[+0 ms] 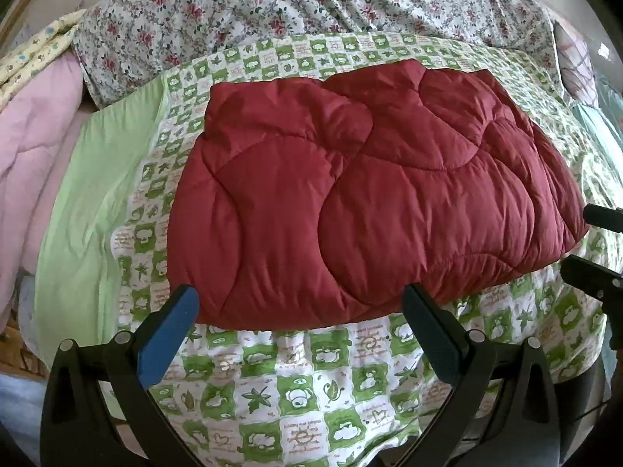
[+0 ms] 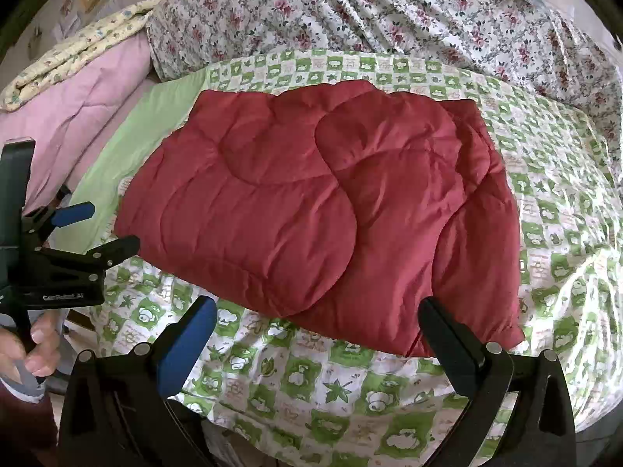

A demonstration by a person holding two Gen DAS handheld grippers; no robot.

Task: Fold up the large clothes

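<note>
One folded red quilted garment (image 1: 350, 190); two claws, left claw (image 1: 300, 311) and right claw (image 2: 319, 323), gape empty.

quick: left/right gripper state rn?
Left gripper: open, holding nothing, just short of the red quilted garment.
Right gripper: open, holding nothing.

A green-and-white checked cotton sheet (image 1: 296, 381) printed with leaves and cartoon figures spreads under and ahead of the tongs. Its plain light-green border (image 1: 93, 202) runs off to their left. Further left lies a pink quilted comforter (image 1: 35, 148), a pale yellow flowered cloth (image 2: 74, 54) on top. Beyond, a white rose-print bedsheet (image 2: 389, 11) lies wrinkled.
</note>
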